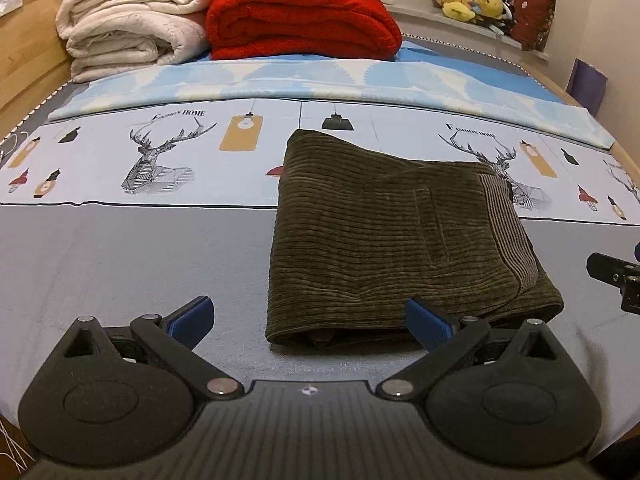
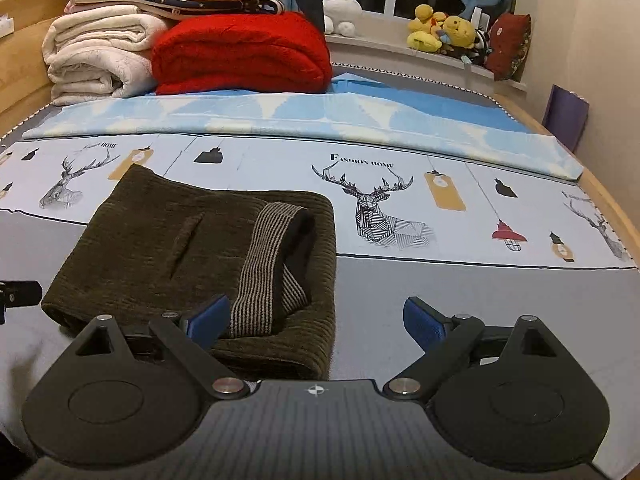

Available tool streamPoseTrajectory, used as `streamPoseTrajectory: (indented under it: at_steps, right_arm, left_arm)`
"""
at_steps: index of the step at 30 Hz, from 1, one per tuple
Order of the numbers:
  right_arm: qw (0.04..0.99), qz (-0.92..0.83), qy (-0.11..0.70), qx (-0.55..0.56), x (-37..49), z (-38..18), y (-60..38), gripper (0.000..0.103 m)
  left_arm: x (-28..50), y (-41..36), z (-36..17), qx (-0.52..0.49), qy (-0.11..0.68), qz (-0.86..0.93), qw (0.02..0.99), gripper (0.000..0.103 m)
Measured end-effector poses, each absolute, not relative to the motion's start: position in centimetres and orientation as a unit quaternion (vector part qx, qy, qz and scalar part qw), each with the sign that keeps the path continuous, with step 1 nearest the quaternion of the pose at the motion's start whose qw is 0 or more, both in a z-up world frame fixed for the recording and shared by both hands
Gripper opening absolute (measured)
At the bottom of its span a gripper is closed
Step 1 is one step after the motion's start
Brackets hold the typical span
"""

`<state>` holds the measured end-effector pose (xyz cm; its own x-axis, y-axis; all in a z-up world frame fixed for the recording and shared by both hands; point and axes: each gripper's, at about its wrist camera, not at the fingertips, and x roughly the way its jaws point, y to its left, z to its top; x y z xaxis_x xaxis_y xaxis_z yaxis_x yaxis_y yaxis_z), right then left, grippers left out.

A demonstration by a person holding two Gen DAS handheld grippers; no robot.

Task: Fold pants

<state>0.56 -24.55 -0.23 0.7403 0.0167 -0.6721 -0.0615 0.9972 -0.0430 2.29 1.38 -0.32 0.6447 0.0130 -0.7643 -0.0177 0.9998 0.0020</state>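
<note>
Dark olive corduroy pants (image 1: 384, 240) lie folded into a thick rectangle on the bed, with a striped waistband at their right side. In the right wrist view the pants (image 2: 168, 248) sit left of centre and the striped waistband (image 2: 264, 268) loops up on top. My left gripper (image 1: 312, 320) is open and empty, just in front of the pants' near edge. My right gripper (image 2: 316, 320) is open and empty, its left pad (image 2: 208, 322) by the near right corner of the pants. The right gripper also shows at the right edge of the left wrist view (image 1: 618, 276).
The bed sheet (image 1: 120, 240) is grey with a printed deer band. A light blue blanket (image 1: 320, 80) lies across behind it. A folded red blanket (image 1: 304, 20), cream blankets (image 1: 128, 24) and plush toys (image 1: 472, 0) sit at the back. Wooden bed frame (image 1: 28, 48) on the left.
</note>
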Motion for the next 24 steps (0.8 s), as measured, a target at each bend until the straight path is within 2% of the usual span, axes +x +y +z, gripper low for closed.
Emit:
streamPoseTrajectory:
  at_steps: [24]
  right_arm:
    - [0.931, 0.029, 0.36, -0.044, 0.87, -0.37, -24.02, 0.094]
  left_arm:
    - [2.4, 1.57, -0.36, -0.001, 0.419, -0.001, 0.908, 0.102]
